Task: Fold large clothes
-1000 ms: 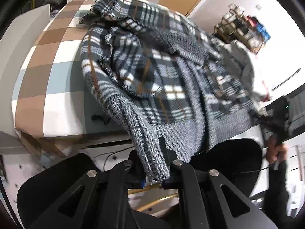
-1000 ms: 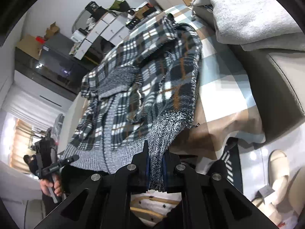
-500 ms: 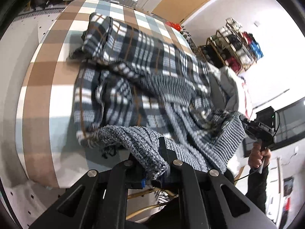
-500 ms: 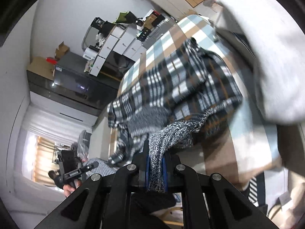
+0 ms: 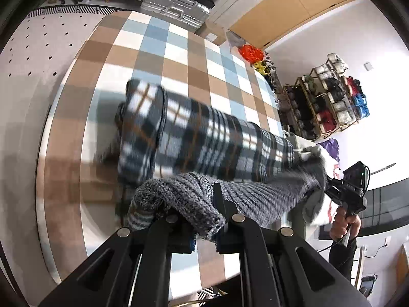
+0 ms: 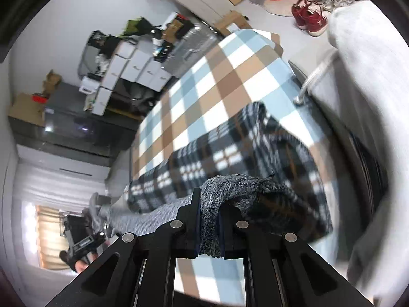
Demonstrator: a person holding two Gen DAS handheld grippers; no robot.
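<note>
Risks: both claws pinch only the ribbed knit hem [image 5: 194, 199] of the plaid jacket [image 5: 204, 138], so a fast swing could pull the thick knit out of either grip and drop one corner. The hem is bunched and rolled at each claw, not flat, so the fold line would likely land crooked. The jacket body is blurred and hangs in a roll between the claws; a sleeve could tuck under unseen. A grey hoodie [image 6: 370, 102] lies just beside the jacket on the right side of the bed and could get dragged or covered.

Left claw [image 5: 204, 227]: jaws nearly together, clamped on one end of the knit hem; fabric bulges over the top of the jaws. Right claw [image 6: 209, 232]: jaws together as far as the knit allows, clamped on the other end of the hem, a wad of it sticking up between them. The right claw shows from the left wrist view, with the person's hand [image 5: 345, 222] on its handle and hem stretched across to it.

Jacket location: lifted at the hem edge, rest draped down onto the checked bedspread [image 5: 179, 58], near the bed's near edge. Fold looks in mid-carry, not laid down yet.
</note>
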